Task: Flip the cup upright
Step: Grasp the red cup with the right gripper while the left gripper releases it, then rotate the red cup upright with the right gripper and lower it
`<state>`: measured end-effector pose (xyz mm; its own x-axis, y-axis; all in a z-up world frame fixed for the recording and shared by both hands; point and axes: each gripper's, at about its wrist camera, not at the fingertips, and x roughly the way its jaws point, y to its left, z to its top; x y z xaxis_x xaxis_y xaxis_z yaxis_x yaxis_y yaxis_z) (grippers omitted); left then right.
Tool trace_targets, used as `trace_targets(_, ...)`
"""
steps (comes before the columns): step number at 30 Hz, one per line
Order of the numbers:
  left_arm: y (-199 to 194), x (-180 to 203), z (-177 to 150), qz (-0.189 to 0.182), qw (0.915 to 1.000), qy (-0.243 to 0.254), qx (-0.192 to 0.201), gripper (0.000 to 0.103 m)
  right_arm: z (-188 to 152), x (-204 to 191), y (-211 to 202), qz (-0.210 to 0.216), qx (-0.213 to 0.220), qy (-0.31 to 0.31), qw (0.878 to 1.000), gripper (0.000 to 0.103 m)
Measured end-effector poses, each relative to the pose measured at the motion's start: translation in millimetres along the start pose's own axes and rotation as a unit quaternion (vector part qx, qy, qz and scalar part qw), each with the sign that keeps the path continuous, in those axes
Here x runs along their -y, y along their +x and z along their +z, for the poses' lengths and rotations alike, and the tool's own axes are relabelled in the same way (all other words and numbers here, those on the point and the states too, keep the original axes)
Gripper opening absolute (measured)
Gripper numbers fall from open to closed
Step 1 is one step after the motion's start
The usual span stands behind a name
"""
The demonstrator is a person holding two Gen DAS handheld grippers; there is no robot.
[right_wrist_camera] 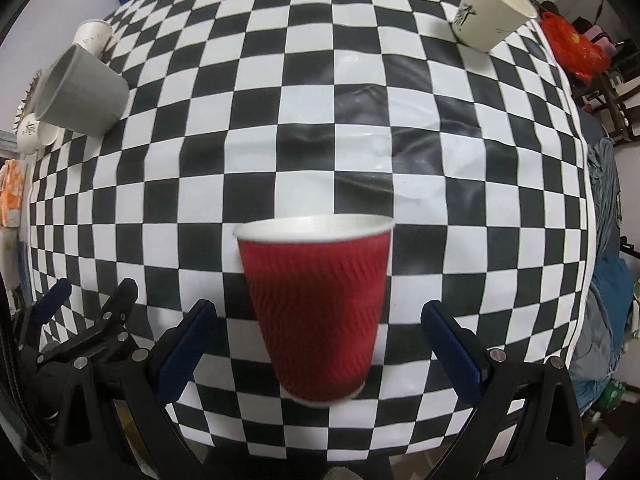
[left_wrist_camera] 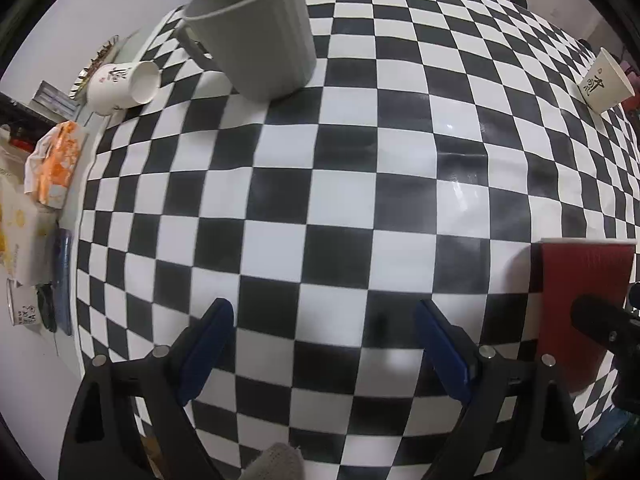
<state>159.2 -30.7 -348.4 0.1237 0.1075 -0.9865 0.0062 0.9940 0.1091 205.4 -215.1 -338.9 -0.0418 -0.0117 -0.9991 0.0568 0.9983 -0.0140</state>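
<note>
A red ribbed paper cup [right_wrist_camera: 316, 308] stands upright on the checkered tablecloth [right_wrist_camera: 320, 120], rim up, white inside. My right gripper [right_wrist_camera: 318, 344] is open, its blue pads either side of the cup with gaps to both walls. The cup also shows at the right edge of the left wrist view [left_wrist_camera: 580, 304]. My left gripper [left_wrist_camera: 324, 344] is open and empty over the cloth, to the left of the cup; it also shows in the right wrist view [right_wrist_camera: 94, 292].
A grey mug [left_wrist_camera: 256, 32] stands at the far left. A white paper cup [left_wrist_camera: 120, 84] lies on its side beside it. Another white printed cup [right_wrist_camera: 492, 8] stands at the far right. Packets and clutter [left_wrist_camera: 52, 160] line the table's left edge.
</note>
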Motion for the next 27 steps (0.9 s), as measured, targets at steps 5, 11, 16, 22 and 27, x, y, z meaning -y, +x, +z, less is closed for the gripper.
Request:
trace_targets(5, 12, 6, 6, -0.004, 1.0, 0.005, -0.008, 0.092, 11, 1, 17, -0.003, -0.023, 0.001, 1.0, 0.103)
trace_targets(11, 21, 12, 10, -0.006, 0.9998, 0.01, -0.014, 0.092, 19, 3, 34, 0.006, -0.041, 0.001, 0.999, 0.099)
trace_targets(16, 24, 10, 11, -0.005, 0.9998, 0.007, -0.017, 0.092, 23, 1, 34, 0.012, -0.033, -0.004, 0.999, 0.082)
trace_targets(22, 28, 2, 22, -0.01, 0.9998, 0.0, -0.019, 0.092, 23, 6, 3, 0.03, 0.036, 0.012, 0.999, 0.081)
trace_targets(27, 26, -7, 30, -0.013, 0.9997, -0.01, -0.016, 0.092, 23, 18, -27, 0.057, 0.15, 0.055, 0.986, 0.081)
